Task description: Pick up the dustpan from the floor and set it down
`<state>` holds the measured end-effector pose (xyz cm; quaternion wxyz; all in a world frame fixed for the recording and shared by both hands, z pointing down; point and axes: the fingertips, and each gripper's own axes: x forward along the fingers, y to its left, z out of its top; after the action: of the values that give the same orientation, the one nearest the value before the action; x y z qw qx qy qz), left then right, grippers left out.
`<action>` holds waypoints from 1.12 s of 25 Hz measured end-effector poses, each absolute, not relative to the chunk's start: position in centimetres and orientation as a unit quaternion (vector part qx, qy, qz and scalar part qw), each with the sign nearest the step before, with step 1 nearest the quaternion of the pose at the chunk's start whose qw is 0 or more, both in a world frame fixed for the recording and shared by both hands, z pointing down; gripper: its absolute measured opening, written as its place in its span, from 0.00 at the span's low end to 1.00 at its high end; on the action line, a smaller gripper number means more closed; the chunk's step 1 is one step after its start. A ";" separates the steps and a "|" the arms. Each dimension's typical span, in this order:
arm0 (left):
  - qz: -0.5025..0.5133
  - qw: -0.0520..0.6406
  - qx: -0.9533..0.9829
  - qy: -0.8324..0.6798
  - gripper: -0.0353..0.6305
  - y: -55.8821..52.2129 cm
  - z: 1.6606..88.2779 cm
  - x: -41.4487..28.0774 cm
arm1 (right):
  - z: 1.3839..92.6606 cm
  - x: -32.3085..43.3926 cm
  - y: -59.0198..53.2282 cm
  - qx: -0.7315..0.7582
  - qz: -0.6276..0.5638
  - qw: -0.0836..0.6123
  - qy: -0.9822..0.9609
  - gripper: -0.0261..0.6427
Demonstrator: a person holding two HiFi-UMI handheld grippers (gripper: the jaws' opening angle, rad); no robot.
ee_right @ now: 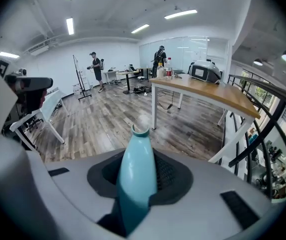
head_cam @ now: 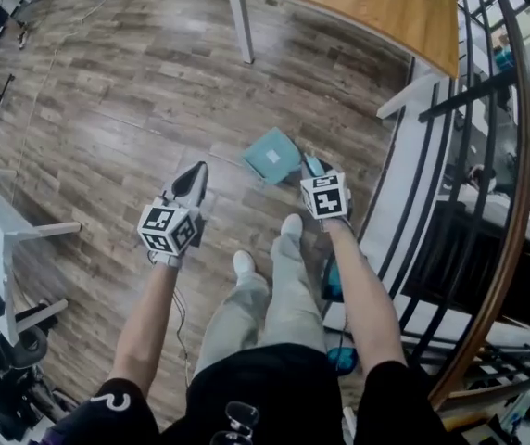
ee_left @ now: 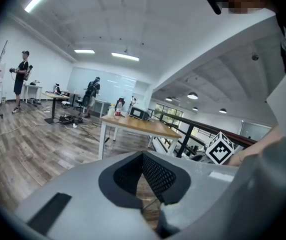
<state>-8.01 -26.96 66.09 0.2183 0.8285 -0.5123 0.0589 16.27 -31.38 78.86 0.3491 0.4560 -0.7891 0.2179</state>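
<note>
Clamping the dustpan handle (ee_right: 137,174), right gripper (head_cam: 313,167) hangs near the railing (head_cam: 521,202); left gripper (head_cam: 191,182) closed over open floor (head_cam: 126,109).

The left gripper (head_cam: 194,179) and right gripper (head_cam: 312,164) are pale grey shells with black mesh pads (ee_left: 158,176) lining the fingers. Behind the fingers, each carries a white cube (head_cam: 168,228) with black square markers. Further back are black short sleeves (head_cam: 107,413), the left one bearing a white curl, pale grey trousers (head_cam: 270,299) and white shoes (head_cam: 244,263).
</note>
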 end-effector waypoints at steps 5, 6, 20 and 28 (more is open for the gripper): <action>0.034 0.195 0.834 -0.515 0.05 -25.8 60.0 -9.4 | 70.6 15.5 -31.4 0.469 0.190 0.324 -0.800 0.17; 0.028 0.191 0.834 -0.517 0.05 -25.8 58.8 -9.8 | 68.9 15.2 -31.6 0.472 0.185 0.317 -0.801 0.17; 0.027 0.137 0.853 -0.503 0.05 -20.8 47.4 -14.0 | 47.7 14.2 -29.2 0.519 0.129 0.245 -0.809 0.17; 0.016 0.116 0.855 -0.505 0.05 -19.5 44.0 -16.0 | 41.5 14.5 -27.1 0.536 0.107 0.208 -0.811 0.17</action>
<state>-16.00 -19.51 43.99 0.1161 0.8552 -0.5049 0.0158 14.53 -27.10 41.47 0.2082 0.5355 -0.8114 0.1070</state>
